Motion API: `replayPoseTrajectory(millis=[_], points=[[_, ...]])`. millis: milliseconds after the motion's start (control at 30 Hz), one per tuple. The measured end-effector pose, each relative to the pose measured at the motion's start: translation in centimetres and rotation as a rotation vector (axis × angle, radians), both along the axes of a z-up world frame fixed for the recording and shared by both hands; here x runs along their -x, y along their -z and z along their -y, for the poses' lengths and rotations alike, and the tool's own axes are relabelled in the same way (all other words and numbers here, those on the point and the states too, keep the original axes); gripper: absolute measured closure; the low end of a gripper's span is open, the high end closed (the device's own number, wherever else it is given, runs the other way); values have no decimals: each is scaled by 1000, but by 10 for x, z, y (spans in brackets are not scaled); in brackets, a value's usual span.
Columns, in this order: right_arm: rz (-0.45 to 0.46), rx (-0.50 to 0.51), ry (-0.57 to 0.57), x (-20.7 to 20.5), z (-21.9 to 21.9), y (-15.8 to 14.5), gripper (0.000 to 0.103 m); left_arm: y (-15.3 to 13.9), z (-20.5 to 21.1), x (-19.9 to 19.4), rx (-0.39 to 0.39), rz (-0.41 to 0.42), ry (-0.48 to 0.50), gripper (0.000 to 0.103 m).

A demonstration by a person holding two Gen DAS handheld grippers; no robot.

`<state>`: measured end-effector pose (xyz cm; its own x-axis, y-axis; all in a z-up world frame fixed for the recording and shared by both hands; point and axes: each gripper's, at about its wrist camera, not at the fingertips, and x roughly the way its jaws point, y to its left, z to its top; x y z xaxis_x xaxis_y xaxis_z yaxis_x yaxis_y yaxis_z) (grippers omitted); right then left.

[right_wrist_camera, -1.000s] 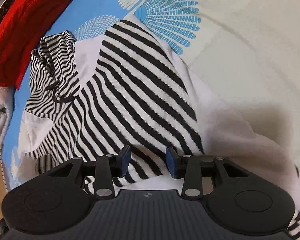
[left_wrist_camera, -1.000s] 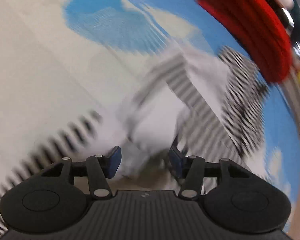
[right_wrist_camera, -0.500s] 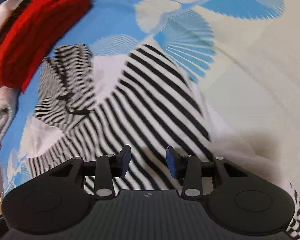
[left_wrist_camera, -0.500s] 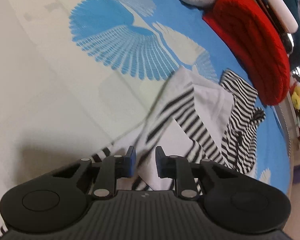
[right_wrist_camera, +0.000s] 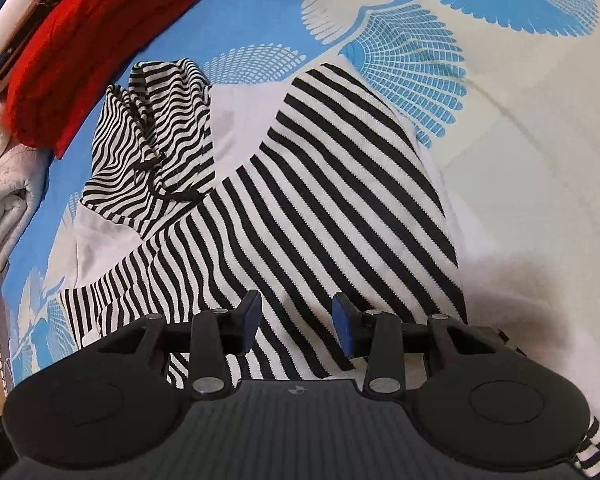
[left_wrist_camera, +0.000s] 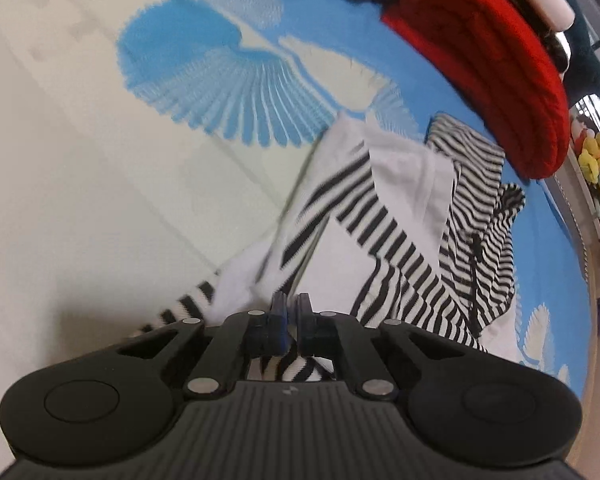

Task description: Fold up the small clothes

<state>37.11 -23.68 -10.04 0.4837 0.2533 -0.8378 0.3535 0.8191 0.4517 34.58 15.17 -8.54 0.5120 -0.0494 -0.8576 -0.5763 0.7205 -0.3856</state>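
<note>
A small black-and-white striped hoodie (right_wrist_camera: 320, 184) lies on a blue and cream bird-print sheet (right_wrist_camera: 520, 120), hood (right_wrist_camera: 160, 128) at the far left with a dark drawstring. In the left wrist view the hoodie (left_wrist_camera: 400, 240) lies ahead, a sleeve folded over its white panel. My left gripper (left_wrist_camera: 291, 312) is shut on the hoodie's near striped edge, with cloth pinched between the blue pads. My right gripper (right_wrist_camera: 296, 320) is open, hovering just over the striped body near its bottom hem, holding nothing.
A folded red knit (right_wrist_camera: 92, 40) lies beyond the hood, also in the left wrist view (left_wrist_camera: 500, 60). Folded white and grey cloth (right_wrist_camera: 4, 192) sits at the left edge. Yellow plush toys (left_wrist_camera: 596, 160) stand off the bed at right.
My left gripper has closed from open to shut on the hoodie's edge. My right gripper stayed open and drew slightly back over the striped body.
</note>
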Motion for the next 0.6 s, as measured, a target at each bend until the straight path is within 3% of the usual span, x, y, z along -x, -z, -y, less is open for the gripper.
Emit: replayPoseTrajectory(millis=[133,233,367,467,567,600], points=[[-10,-14,22,1,5,1,62,-12,2,19,-102,-17,-44,101],[-50,-27,57,1,12,9,62,-7,2,16,-112,-63,-42,100],[-100,7,105,2,22,21,62,-29,19,9,-218,69,43,95],[-99,27,132,4,27,19,62,-21,28,-2,-186,74,114,92],[-71,62,122,3,26,13,62,24,19,-12,-46,-98,109,92],[-68,66,119,3,26,13,62,32,16,-12,-28,-115,101,94]])
